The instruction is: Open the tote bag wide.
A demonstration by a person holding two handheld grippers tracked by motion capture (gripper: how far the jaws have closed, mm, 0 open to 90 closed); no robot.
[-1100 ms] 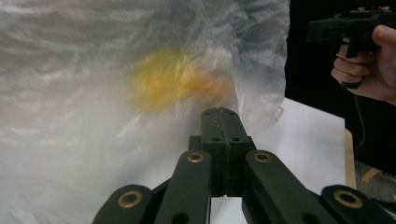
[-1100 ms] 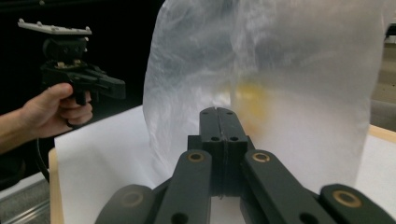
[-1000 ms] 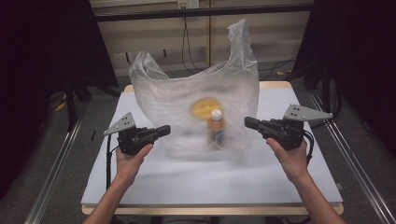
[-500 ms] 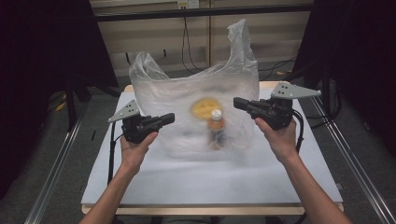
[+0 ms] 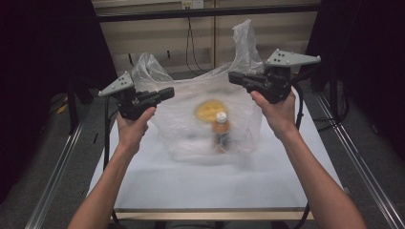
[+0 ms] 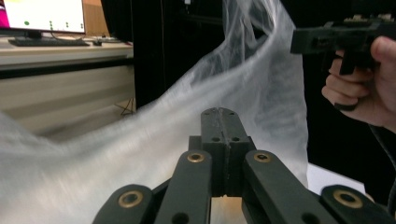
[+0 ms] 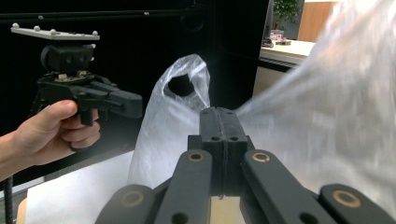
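Around the white table (image 5: 157,186) stand dark curtains and metal rails. Centre frame, a clear plastic bag (image 5: 191,129) rises crumpled between both claws; the left gripper (image 5: 168,92) and right gripper (image 5: 232,76) are each clenched on its film. Inside, an orange bottle (image 5: 220,131) and a yellow thing (image 5: 208,110) look blurred through the plastic.

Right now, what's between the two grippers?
In the high view, the clear plastic bag spans from the left gripper to the right gripper; a bottle and something yellow show inside it.
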